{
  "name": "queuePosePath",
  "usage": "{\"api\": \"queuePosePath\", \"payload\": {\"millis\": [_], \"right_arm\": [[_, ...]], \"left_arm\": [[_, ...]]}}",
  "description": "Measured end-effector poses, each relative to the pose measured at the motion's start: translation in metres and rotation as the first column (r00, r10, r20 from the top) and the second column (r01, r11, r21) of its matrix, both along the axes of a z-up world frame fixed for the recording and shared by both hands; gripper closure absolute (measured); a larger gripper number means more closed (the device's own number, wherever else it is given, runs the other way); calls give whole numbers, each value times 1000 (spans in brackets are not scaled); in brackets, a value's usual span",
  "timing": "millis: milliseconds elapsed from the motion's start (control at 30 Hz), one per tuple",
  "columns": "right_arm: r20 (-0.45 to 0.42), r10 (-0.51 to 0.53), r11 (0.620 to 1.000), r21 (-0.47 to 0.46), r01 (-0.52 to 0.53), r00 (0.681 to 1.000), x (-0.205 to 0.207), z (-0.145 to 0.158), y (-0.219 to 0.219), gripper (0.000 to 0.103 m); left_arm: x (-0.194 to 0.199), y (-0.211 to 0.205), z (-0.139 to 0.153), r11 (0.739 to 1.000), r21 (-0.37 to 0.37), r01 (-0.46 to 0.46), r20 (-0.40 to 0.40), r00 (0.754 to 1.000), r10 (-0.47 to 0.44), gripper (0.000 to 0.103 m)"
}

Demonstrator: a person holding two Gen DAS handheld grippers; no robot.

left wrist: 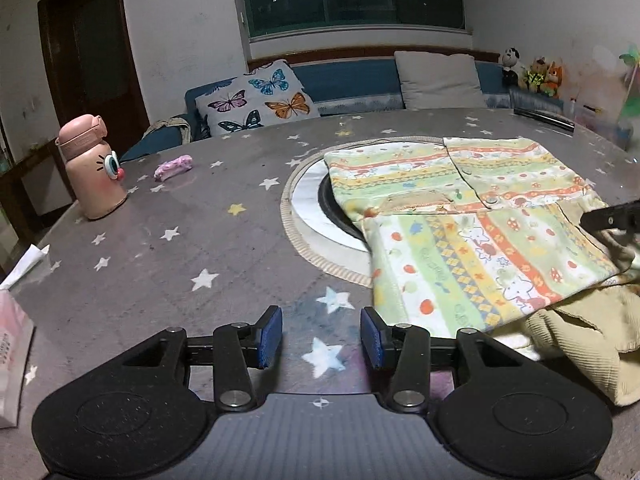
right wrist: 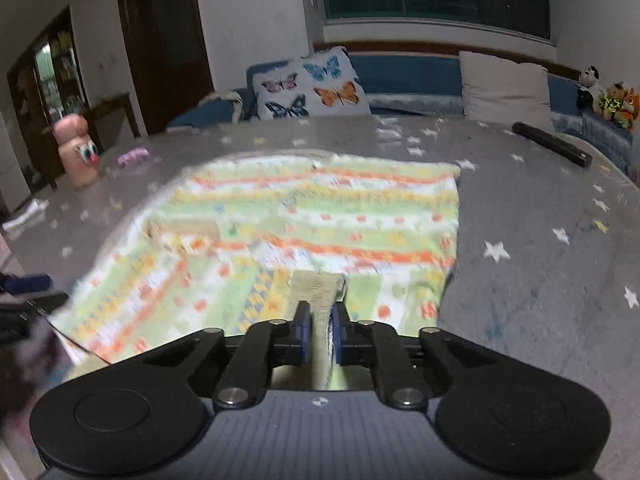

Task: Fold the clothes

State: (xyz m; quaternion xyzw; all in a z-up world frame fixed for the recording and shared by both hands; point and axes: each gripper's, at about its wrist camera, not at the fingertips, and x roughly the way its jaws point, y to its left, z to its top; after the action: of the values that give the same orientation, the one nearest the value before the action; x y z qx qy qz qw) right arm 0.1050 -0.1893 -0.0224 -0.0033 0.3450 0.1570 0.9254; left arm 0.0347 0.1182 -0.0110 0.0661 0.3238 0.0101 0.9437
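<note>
Striped garment (right wrist: 304, 216) lies ahead of right gripper (right wrist: 320, 334), clamped on its beige cuff (right wrist: 318, 292); left gripper (left wrist: 321, 338) half-open, empty.

Garment (right wrist: 312, 216) print motion-blurred; tissue pack (left wrist: 12, 344) cut off.

Each camera sits low on a gripper and looks forward and a bit down over the gray star table (left wrist: 180, 240). The left one is close above bare table, left of the striped cloth (left wrist: 472, 216). The right one is close over that cloth (right wrist: 320, 216). Both see the far sofa (left wrist: 352, 80) and the pink bottle (left wrist: 94, 168)
</note>
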Motion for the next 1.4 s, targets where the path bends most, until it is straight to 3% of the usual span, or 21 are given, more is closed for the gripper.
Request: {"api": "queuePosePath", "payload": {"millis": [267, 400, 567, 733, 900, 1067, 1267, 1400], "right_arm": [[68, 100, 995, -14, -100, 993, -7, 14, 6, 82], [40, 168, 986, -16, -167, 985, -3, 6, 19, 70], [27, 221, 974, -59, -219, 975, -13, -4, 22, 60], [31, 251, 965, -85, -247, 968, -27, -5, 15, 59], [40, 266, 960, -104, -261, 963, -34, 2, 13, 59], [77, 225, 973, -62, -220, 971, -13, 11, 12, 59], [42, 228, 972, -76, -224, 973, 5, -2, 15, 61], [43, 259, 962, -103, -254, 965, -5, -3, 14, 60]], "left_arm": [[29, -31, 21, 990, 11, 142, 59, 988, -142, 59], [48, -52, 11, 978, 16, 208, 31, 978, -209, 60], [32, -68, -6, 950, 81, 302, 17, 953, -304, 59], [13, -74, -13, 929, 162, 332, 42, 939, -342, 59], [12, -67, -5, 933, 147, 329, 55, 939, -340, 59], [19, -64, 3, 932, 179, 315, 72, 941, -332, 59], [-9, -58, 1, 876, 269, 400, 42, 904, -426, 59], [-35, -63, -8, 803, 354, 480, 14, 856, -517, 57]]}}
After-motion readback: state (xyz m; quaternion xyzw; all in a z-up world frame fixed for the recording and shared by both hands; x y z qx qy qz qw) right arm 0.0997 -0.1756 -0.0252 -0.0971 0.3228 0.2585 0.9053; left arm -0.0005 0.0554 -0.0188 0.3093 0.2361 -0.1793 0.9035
